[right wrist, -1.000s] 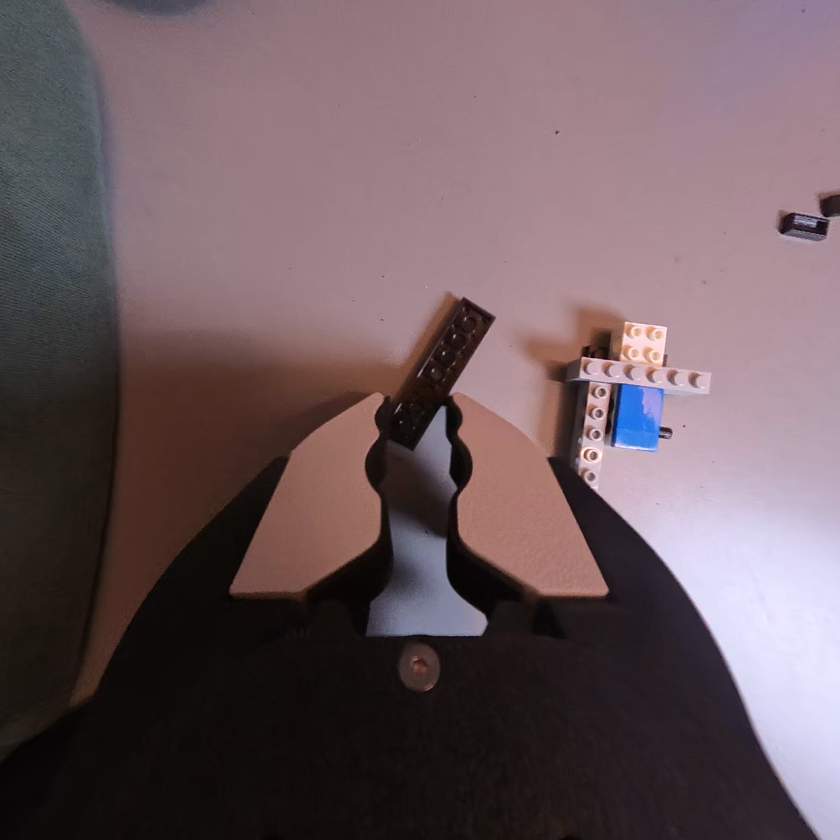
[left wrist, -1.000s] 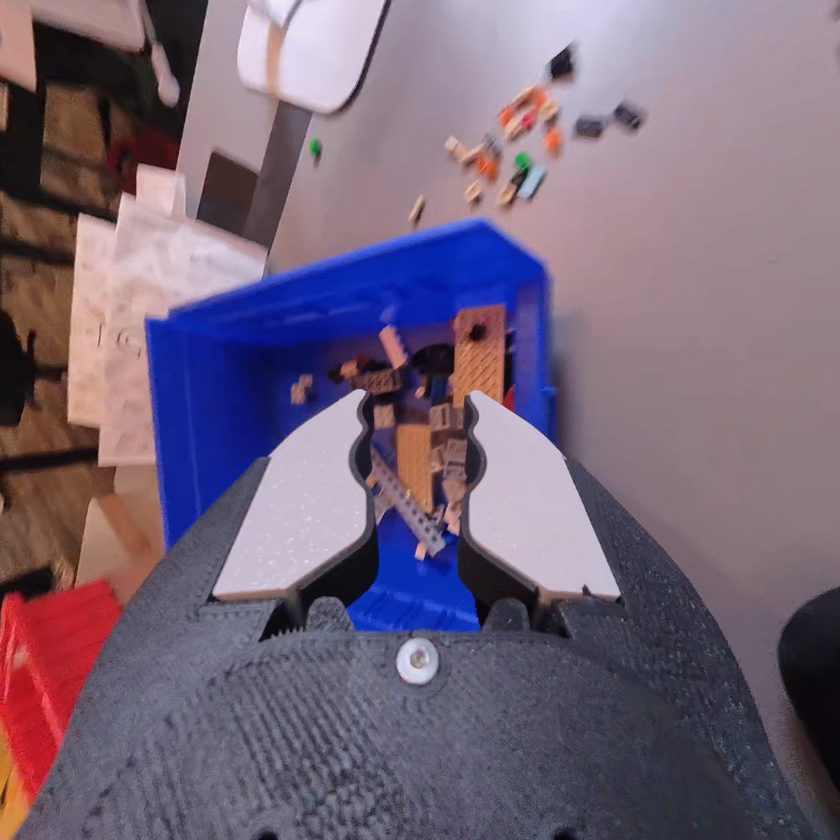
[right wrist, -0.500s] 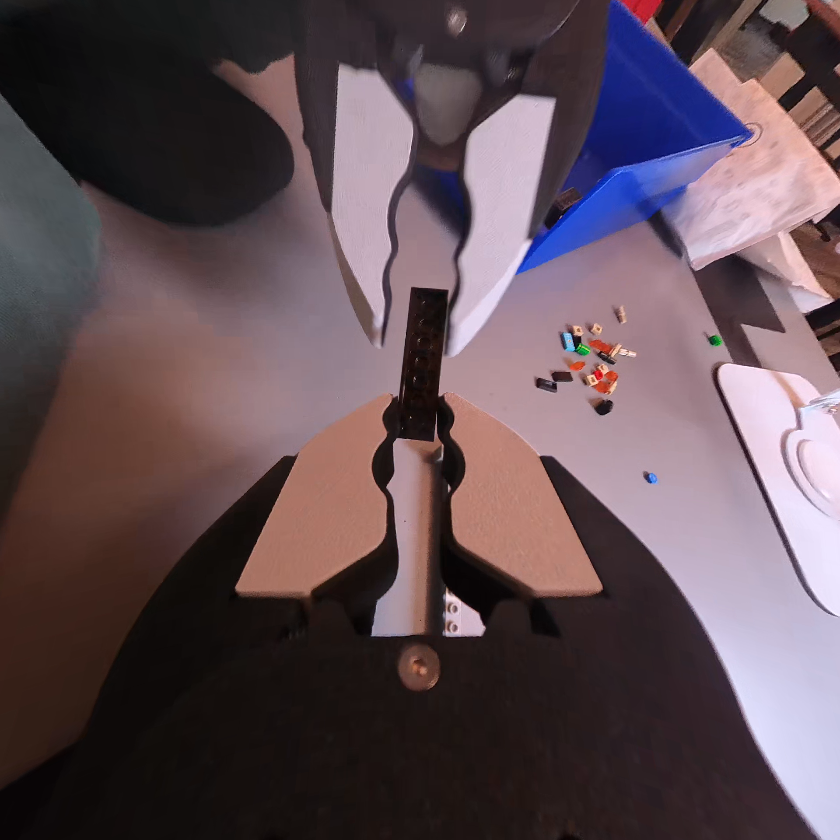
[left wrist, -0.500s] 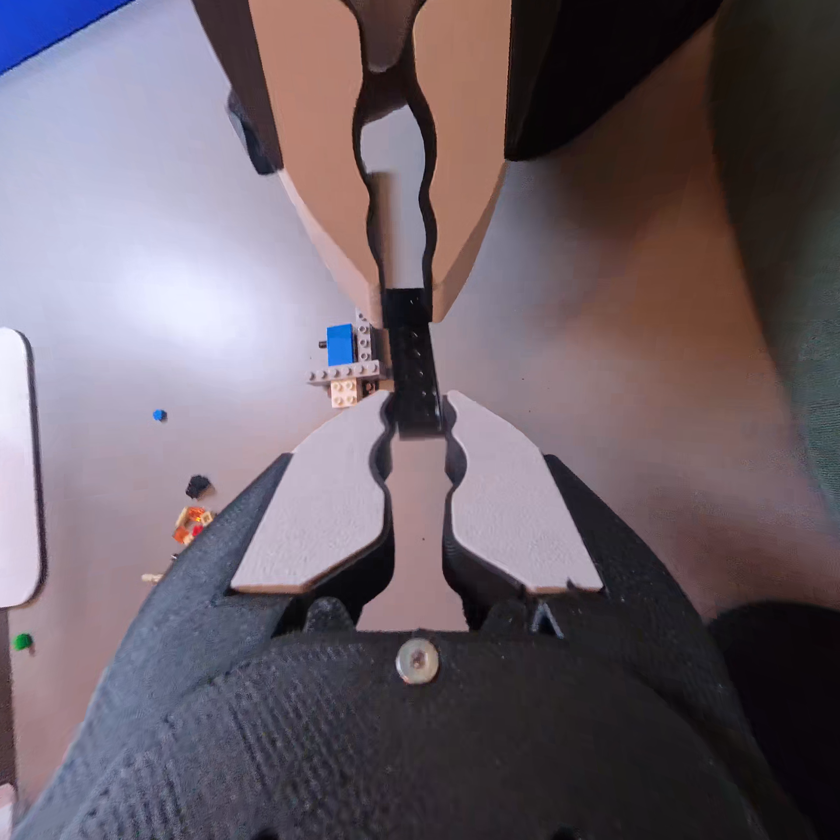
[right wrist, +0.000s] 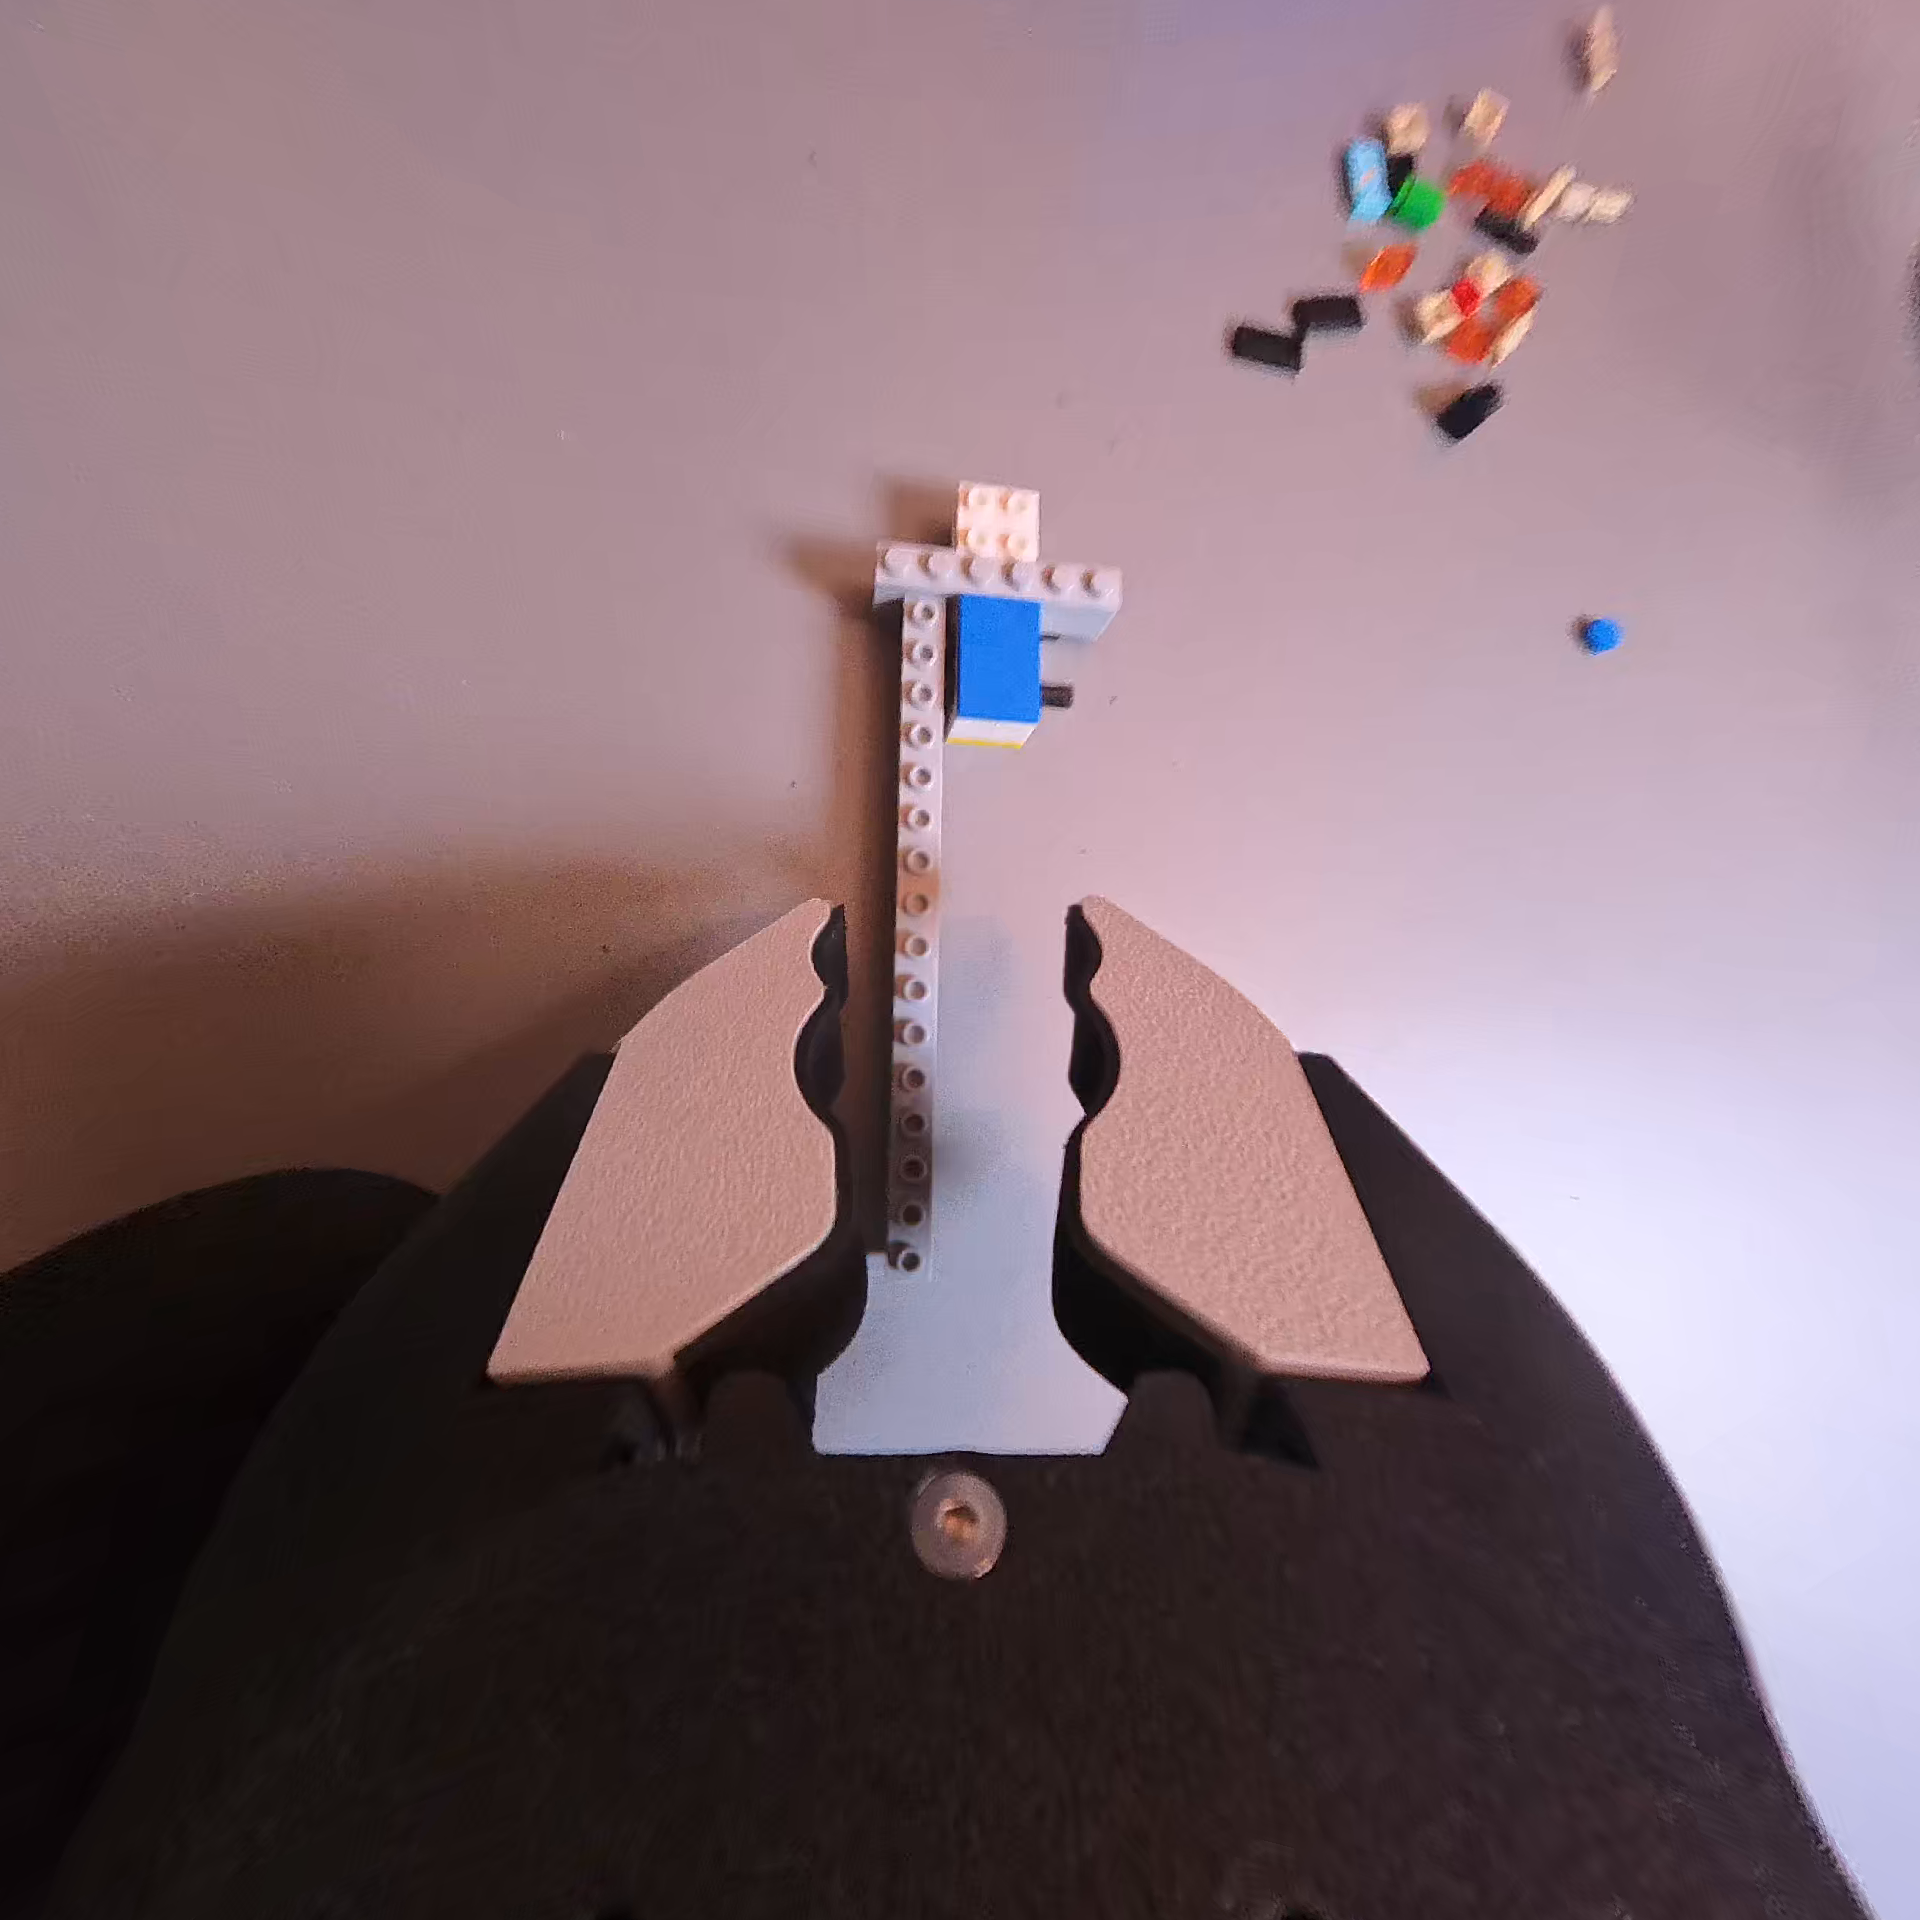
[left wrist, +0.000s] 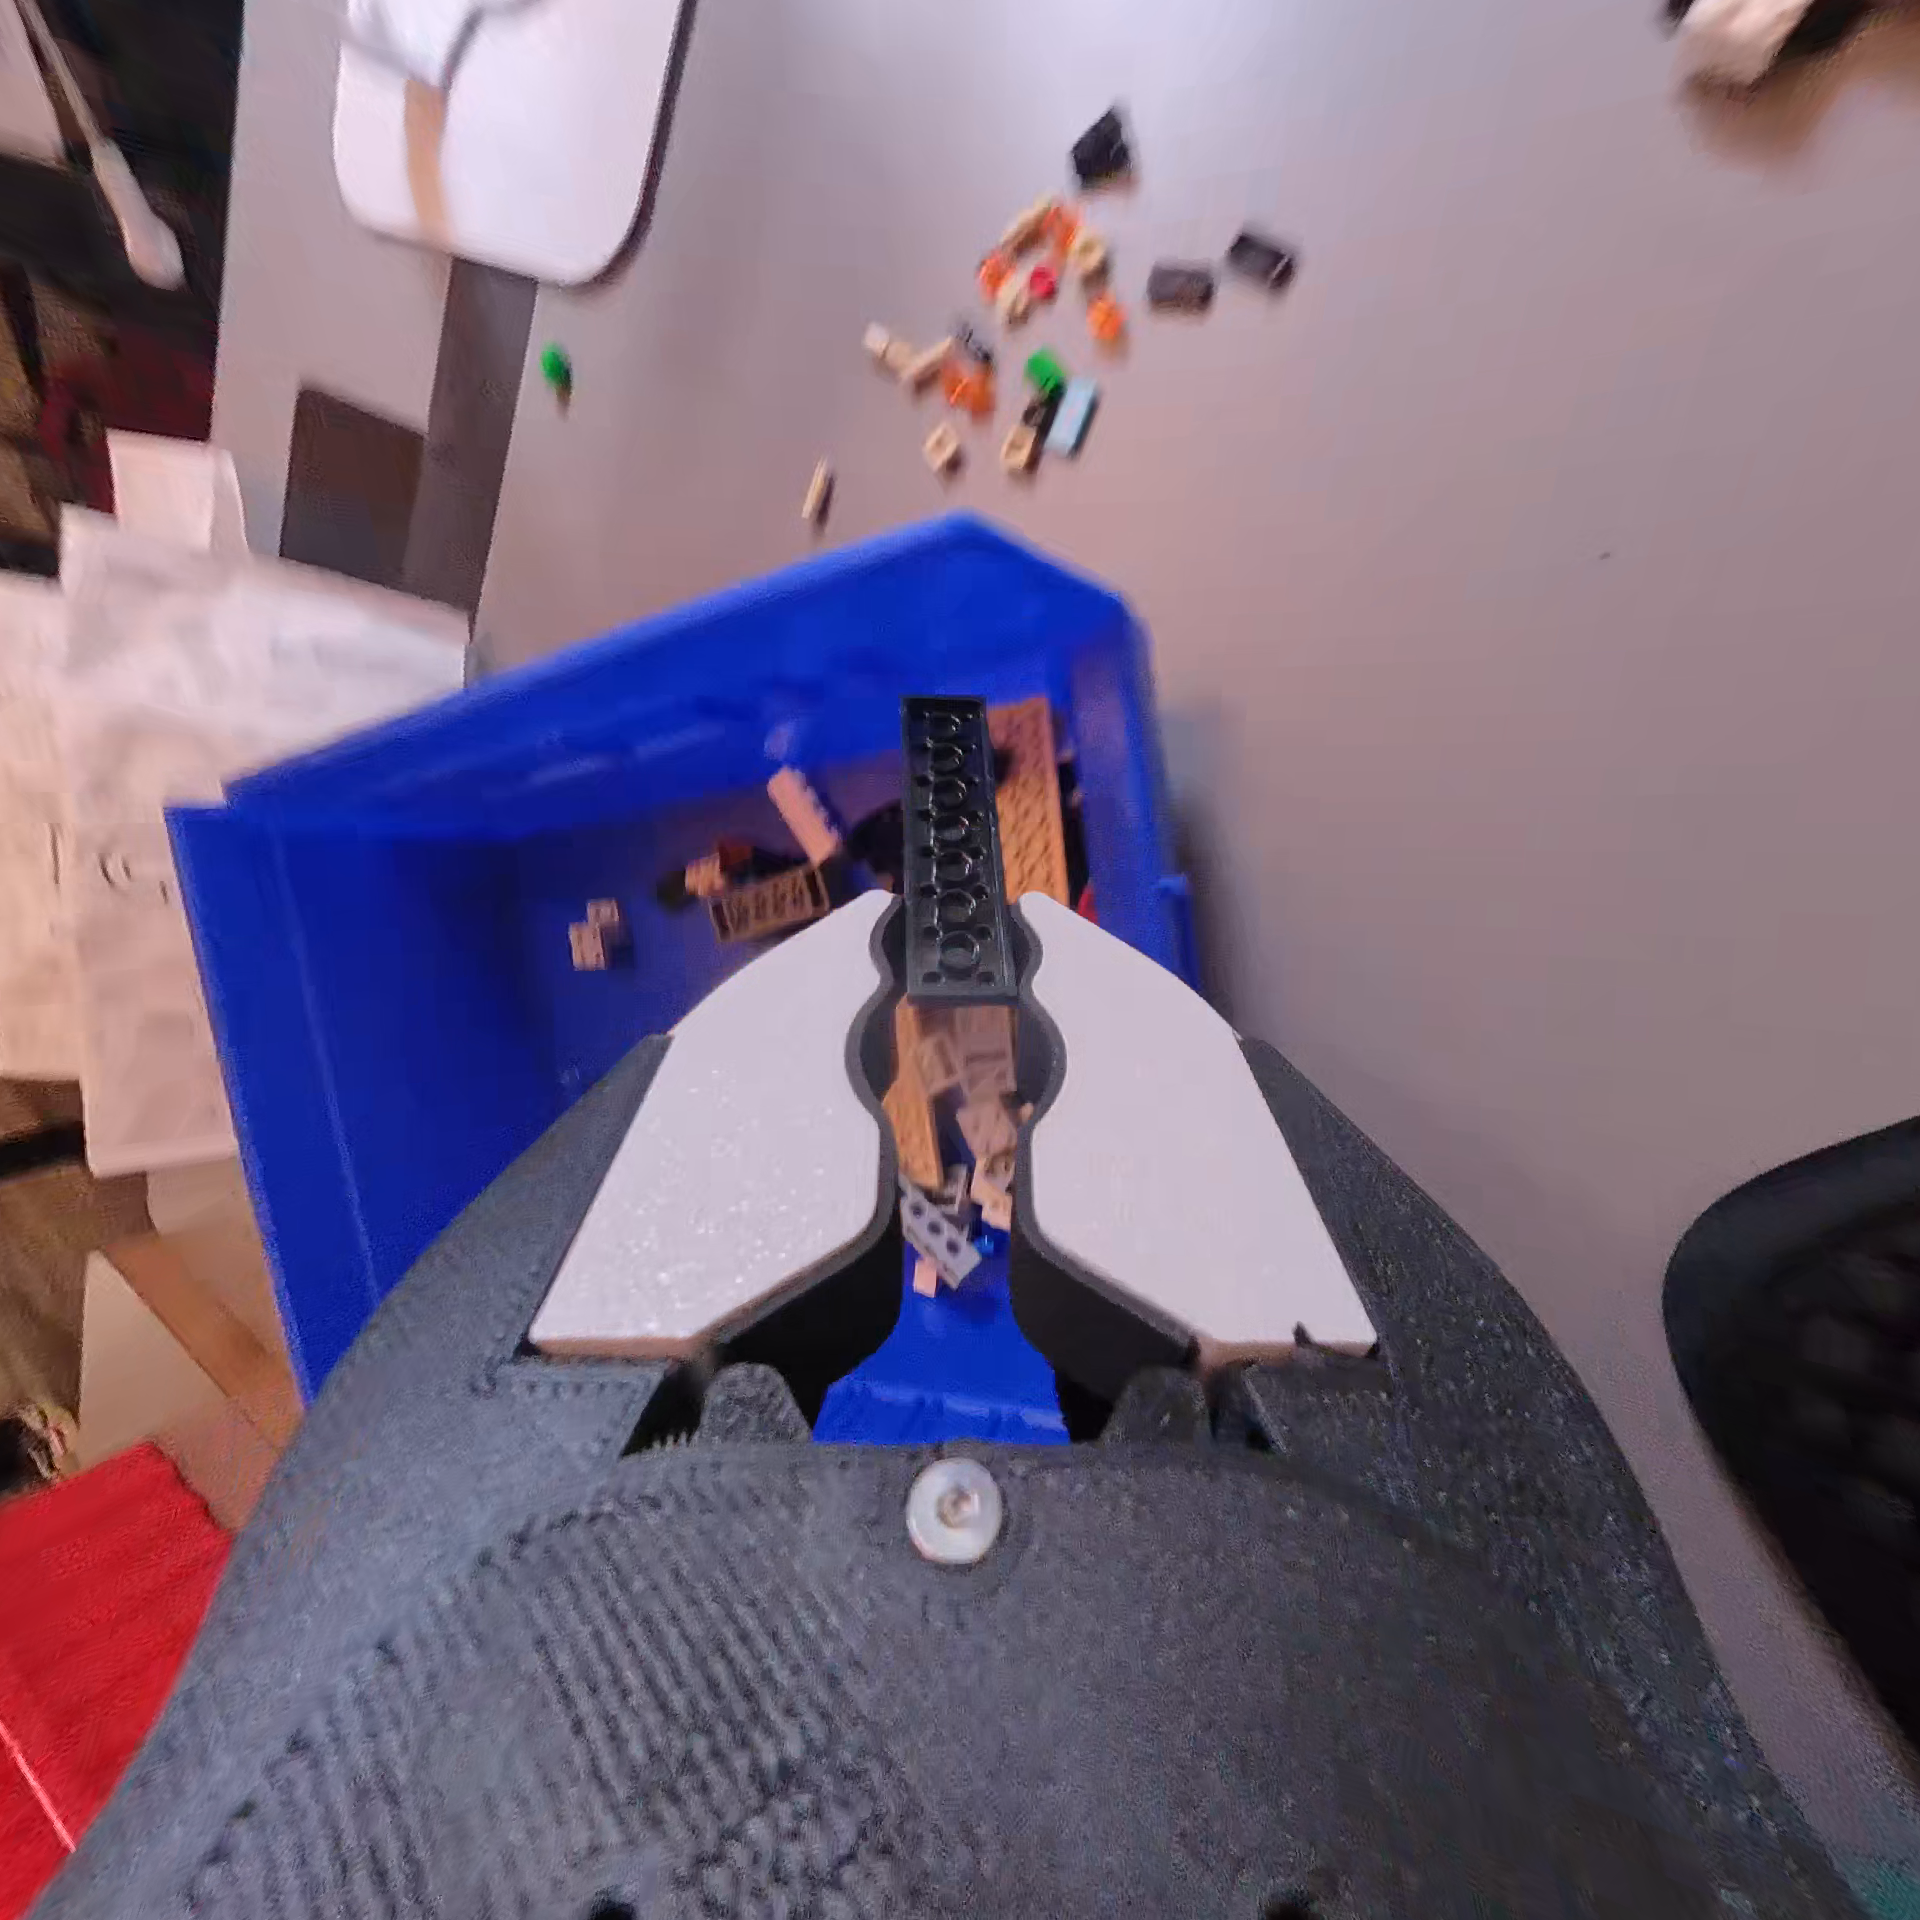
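Black studded plate [left wrist: 954,831], long and narrow

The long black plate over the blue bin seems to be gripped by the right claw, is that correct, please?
Not quite: the left claw grips the black plate over the blue bin, as the left wrist view shows. The right claw is open above a grey brick strip.

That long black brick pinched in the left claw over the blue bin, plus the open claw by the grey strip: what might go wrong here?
The left gripper grips the black plate only at one end; most of it sticks out, so it may pivot or slip into the blue bin.

The right gripper stands open around the long grey strip without pressing it. The strip lies near one finger, so closing could push the small built assembly sideways.
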A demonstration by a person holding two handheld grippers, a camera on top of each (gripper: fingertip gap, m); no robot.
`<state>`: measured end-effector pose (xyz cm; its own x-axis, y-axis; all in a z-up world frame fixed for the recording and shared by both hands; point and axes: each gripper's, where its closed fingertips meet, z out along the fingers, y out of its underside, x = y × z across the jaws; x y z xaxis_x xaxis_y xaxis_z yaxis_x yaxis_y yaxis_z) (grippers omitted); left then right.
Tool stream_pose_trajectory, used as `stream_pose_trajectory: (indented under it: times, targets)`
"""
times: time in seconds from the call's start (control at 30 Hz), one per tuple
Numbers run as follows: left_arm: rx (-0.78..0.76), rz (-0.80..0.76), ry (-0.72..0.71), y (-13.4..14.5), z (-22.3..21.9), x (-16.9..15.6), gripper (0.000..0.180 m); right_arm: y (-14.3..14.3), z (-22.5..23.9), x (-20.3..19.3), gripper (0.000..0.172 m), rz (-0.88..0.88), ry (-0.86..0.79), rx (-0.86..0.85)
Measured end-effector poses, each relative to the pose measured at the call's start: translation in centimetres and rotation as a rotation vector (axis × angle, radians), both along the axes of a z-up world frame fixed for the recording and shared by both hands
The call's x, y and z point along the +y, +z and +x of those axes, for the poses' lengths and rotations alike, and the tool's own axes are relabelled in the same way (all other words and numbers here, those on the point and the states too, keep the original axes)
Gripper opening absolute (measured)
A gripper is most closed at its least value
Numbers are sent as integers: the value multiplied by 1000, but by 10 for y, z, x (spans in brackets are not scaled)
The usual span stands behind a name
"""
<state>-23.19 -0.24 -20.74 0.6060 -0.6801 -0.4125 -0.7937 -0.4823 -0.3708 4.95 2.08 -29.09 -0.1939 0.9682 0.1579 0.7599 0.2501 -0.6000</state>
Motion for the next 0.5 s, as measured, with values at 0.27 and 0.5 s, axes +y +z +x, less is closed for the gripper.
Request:
stream_pose_trajectory:
  times: [0.27, 0.5]
  targets:
    - [-67, 121, -33, 10, 14, 9, 44, -7, -3, 2, 8, 74, 32, -8]
    - [-359, 40, -383, -21, 144, 2, 35, 12, -20, 5, 8, 303, 79, 142]
